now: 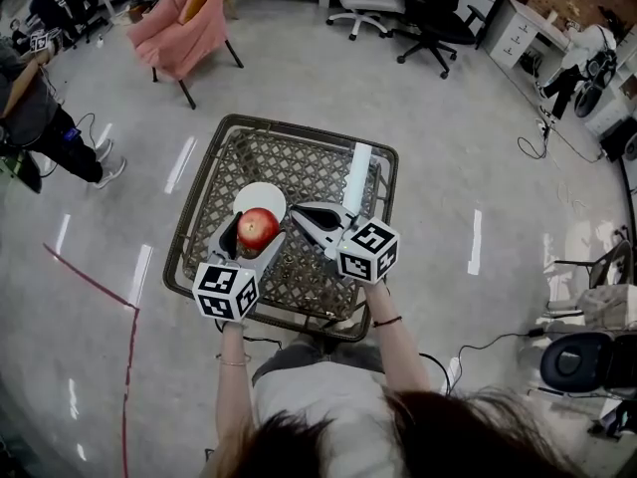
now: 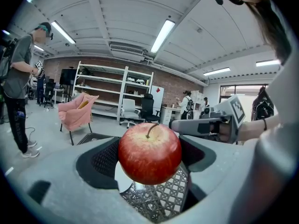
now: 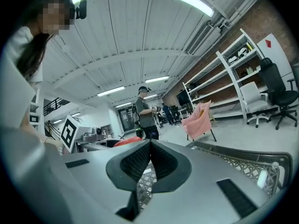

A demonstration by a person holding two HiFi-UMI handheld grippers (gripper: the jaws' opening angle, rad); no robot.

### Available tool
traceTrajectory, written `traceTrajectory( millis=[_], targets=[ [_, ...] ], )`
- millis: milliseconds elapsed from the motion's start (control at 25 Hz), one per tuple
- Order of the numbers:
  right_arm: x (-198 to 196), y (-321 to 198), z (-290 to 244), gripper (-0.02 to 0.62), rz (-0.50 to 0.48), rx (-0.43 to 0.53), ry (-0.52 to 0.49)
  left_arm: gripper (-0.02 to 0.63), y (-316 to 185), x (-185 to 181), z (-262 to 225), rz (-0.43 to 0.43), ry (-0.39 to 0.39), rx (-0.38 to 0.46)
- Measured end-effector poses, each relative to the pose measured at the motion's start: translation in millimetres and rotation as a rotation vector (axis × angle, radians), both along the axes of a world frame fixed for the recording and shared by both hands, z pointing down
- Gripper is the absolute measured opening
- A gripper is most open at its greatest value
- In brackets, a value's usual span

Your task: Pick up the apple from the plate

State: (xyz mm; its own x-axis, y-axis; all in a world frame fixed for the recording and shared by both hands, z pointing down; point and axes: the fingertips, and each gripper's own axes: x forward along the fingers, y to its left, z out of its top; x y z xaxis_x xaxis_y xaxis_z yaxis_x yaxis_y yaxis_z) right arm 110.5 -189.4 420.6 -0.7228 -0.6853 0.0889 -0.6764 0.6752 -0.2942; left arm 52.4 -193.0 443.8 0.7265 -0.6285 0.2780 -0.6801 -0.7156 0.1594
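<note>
The woven lattice surface (image 1: pixel 202 199) sits low in front of the person, so both tools reach it from above and close to the body. On its near-left part lies the white plate (image 1: pixel 265 196), and a white tube (image 1: pixel 358 170) lies toward the right side, well clear of the work.

The left tool (image 1: pixel 256 235) is clenched on the apple (image 2: pixel 149 153), one jaw pressed against each side of the fruit at about its widest part. The stem points up, so the fruit is held upright rather than tipped. In the head view the apple overlaps the plate's near edge. In the left gripper view a patch of plate and open lattice show underneath the fruit. That suggests the apple is already clear of the plate and carried by the jaws alone, though how far it has risen cannot be told. Gripping it at the middle makes sense for something round and smooth, which could squirt out if pinched high or low.

The right tool (image 3: pixel 149 144) has its jaws pressed together with nothing between them. It hangs just beside the apple on the right, over the lattice, and appears to be only waiting, since one tool is enough for this lift.
</note>
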Motion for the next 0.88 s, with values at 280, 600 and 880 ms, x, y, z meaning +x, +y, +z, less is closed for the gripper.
traceTrajectory(
  millis=[280, 600, 880],
  targets=[
    [1.6, -0.8, 1.7, 0.009, 0.013, 0.007, 0.004, 0.408, -1.1, -5.3, 1.5, -0.001, 0.006, 0.000],
    [0.8, 0.6, 2.2, 0.009, 0.003, 0.020, 0.004, 0.408, -0.3, -4.9, 3.3, -0.002, 0.010, -0.004],
    [2.0, 5.6, 3.2, 0.009, 0.000, 0.013, 0.008, 0.409, 4.4, -5.6, 2.0, -0.014, 0.018, -0.009]
  ],
)
